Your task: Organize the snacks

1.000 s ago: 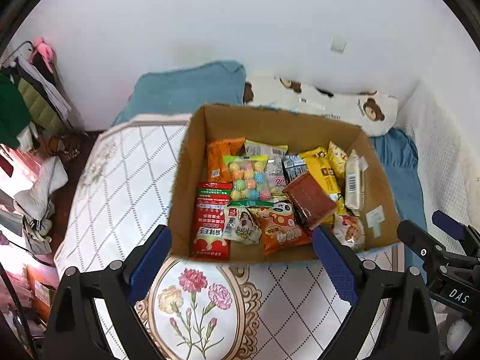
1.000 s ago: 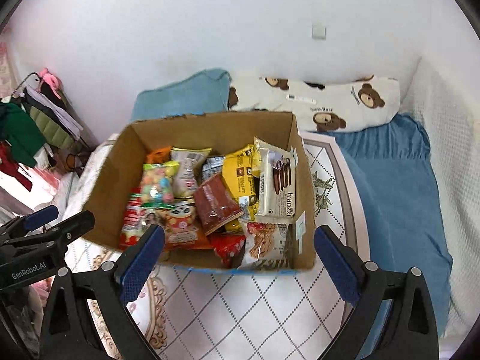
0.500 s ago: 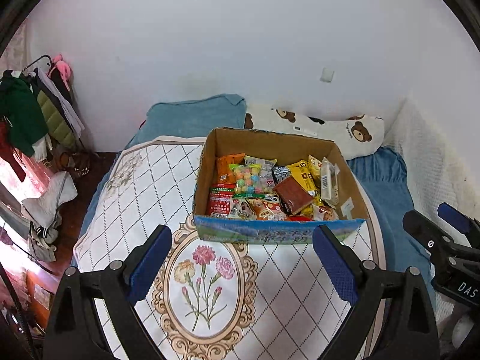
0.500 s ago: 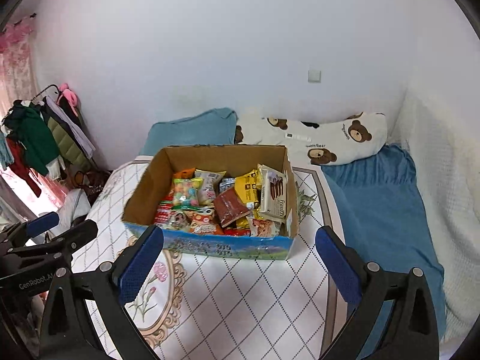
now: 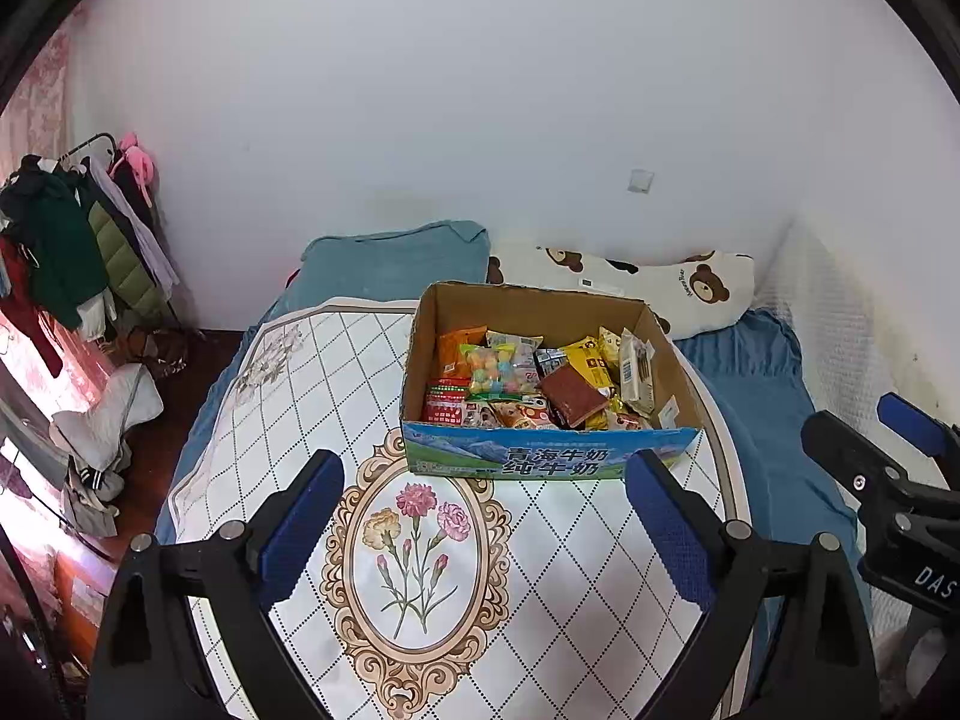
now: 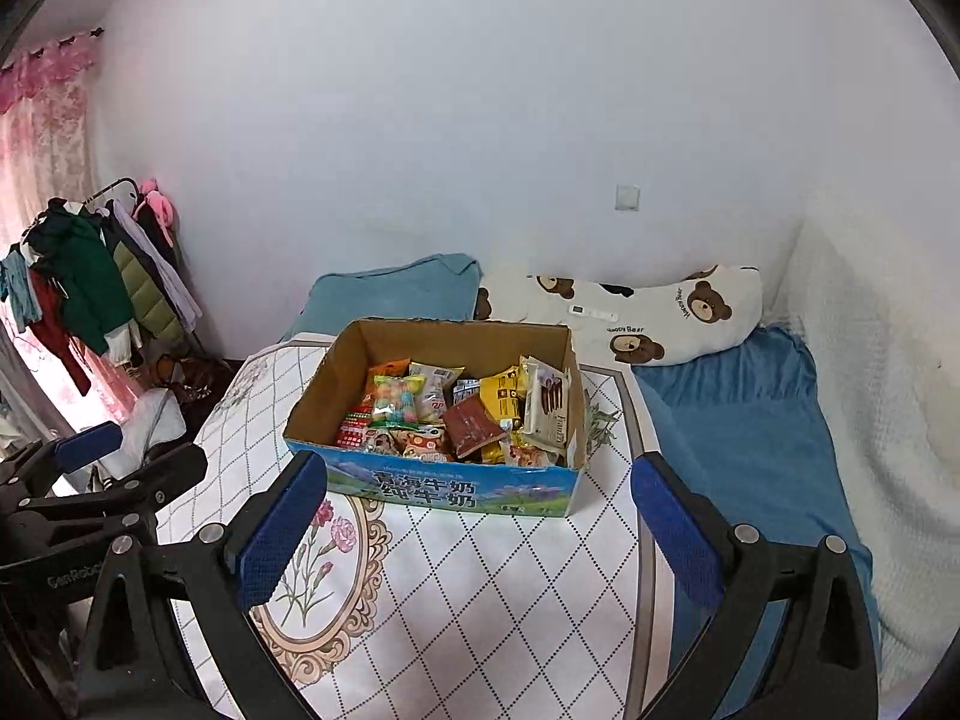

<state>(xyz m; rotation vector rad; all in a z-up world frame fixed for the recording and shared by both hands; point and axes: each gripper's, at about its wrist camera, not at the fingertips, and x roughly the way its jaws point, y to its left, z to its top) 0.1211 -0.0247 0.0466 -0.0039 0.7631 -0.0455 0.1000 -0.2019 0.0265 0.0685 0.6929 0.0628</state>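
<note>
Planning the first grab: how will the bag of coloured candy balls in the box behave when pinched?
The candy bag probably flops and crinkles, being thin clear film. Its round balls likely shift under the fingers. Lying on top of the pile, it should lift freely.

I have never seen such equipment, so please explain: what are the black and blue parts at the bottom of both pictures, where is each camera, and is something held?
No robot here: a person carries one hand-held gripper in each hand, and each carries a wide-angle camera that looks forward along its two fingers. One picture comes from the left hand-held gripper, the other from the right hand-held gripper. Each also shows its neighbour at the picture's edge. The blue parts are the finger pads. Both stand open and hold nothing. Ahead, on a bed with a flower-patterned cover, stands an open cardboard box full of snack packets. Behind it lies a bear-print pillow.
</note>
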